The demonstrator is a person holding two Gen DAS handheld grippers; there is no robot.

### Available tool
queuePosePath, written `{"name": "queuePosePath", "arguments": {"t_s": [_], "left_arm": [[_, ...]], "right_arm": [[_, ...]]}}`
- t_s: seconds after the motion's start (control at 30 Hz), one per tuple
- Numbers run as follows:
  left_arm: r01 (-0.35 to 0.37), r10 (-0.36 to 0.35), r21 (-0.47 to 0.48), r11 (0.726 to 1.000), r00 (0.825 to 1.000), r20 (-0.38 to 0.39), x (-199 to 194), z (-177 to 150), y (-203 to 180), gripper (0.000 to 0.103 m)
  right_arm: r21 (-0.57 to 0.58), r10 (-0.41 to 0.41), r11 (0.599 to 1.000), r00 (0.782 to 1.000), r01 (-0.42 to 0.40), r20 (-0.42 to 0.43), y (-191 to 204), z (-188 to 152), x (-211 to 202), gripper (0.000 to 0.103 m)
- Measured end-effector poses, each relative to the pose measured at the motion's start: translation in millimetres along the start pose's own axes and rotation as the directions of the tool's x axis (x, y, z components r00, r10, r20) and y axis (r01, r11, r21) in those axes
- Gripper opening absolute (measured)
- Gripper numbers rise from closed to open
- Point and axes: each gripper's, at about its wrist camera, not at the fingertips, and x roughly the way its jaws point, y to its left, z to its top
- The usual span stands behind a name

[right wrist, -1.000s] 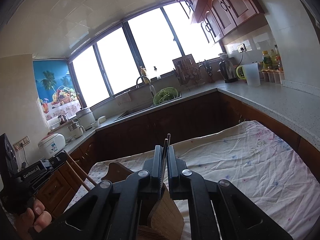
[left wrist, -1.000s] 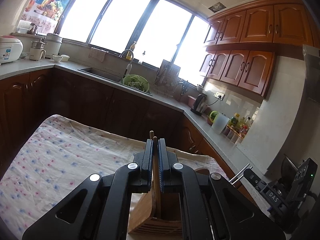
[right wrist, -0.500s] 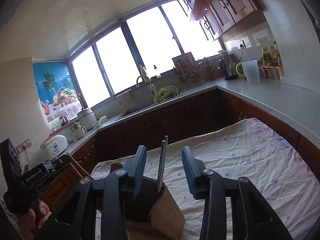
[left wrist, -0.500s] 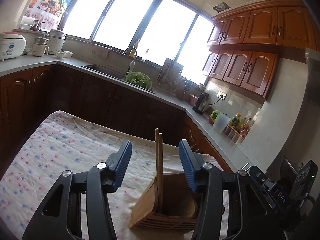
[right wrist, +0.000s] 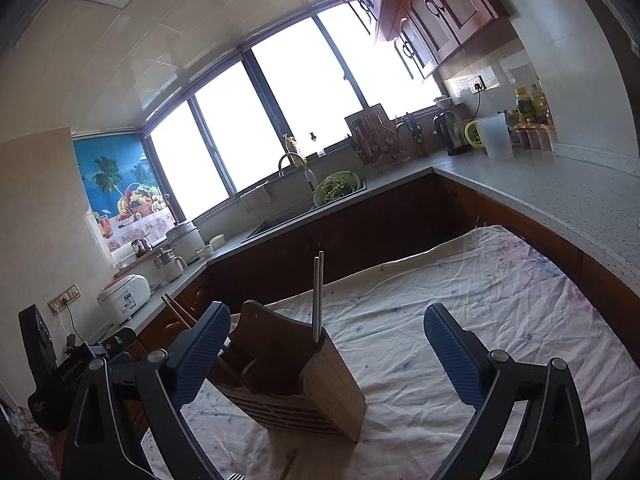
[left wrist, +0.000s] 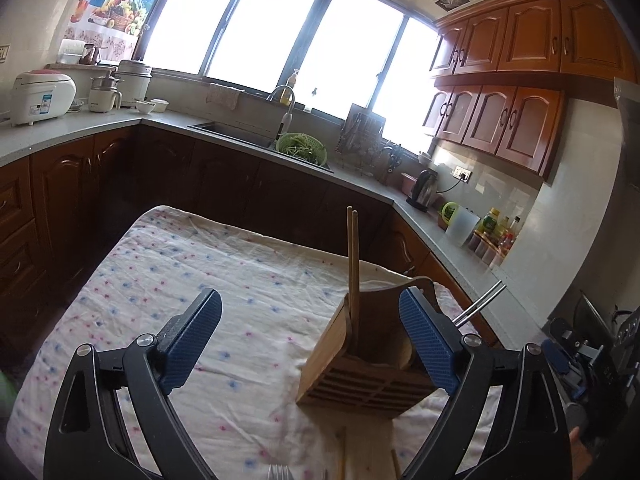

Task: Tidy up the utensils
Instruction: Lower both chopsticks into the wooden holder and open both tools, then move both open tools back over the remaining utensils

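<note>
A wooden utensil holder (left wrist: 372, 364) (right wrist: 304, 380) stands on the flowered tablecloth (left wrist: 192, 264). A pair of wooden chopsticks (left wrist: 353, 260) (right wrist: 178, 312) stands upright in its left compartment. A pair of metal chopsticks (right wrist: 318, 296) (left wrist: 480, 304) stands in the other side. My left gripper (left wrist: 310, 312) is drawn back from the wooden pair, its jaws opening wide and its blue pads touching nothing. My right gripper (right wrist: 326, 320) is likewise back from the metal pair, its jaws opening with nothing gripped.
Fork tines (left wrist: 276, 472) and a loose wooden chopstick (left wrist: 342, 456) lie at the near edge of the table. Dark cabinets and a grey counter (right wrist: 560, 196) wrap around behind, with a sink and a green colander (left wrist: 302, 148). A fingertip (left wrist: 576, 436) shows by the other gripper.
Both grippers went from shut on their chopsticks to wide open and drew back. The wooden and metal pairs stay standing in the holder.
</note>
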Motion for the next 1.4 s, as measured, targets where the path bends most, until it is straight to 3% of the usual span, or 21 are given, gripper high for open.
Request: {"name": "queuePosePath", "arguments": {"t_s": [0.23, 0.77, 1.17, 1.4], "left_arm": [[-0.013, 0.013, 0.014, 1.000, 0.999, -0.034, -33.3, -22.6, 1.6, 0.093], [-0.006, 0.011, 0.032, 0.999, 0.991, -0.133, -84.3, -78.1, -0.7, 0.094], [-0.033, 0.053, 0.077, 0.996, 0.961, -0.270, -86.8, -124.6, 5.2, 0.094], [-0.025, 0.054, 0.099, 0.995, 0.949, -0.310, -85.6, -136.2, 1.2, 0.094]], "right_arm": [[-0.043, -0.007, 0.999, 0.999, 0.005, -0.049, 1.2, -13.7, -34.9, 0.099], [-0.013, -0.031, 0.999, 0.991, 0.030, -0.129, -10.5, -62.3, -107.3, 0.099], [-0.017, -0.087, 0.996, 0.969, 0.086, -0.230, -29.6, -107.7, -130.2, 0.099], [-0.011, -0.093, 0.996, 0.960, 0.093, -0.265, -34.5, -120.6, -129.4, 0.099]]}}
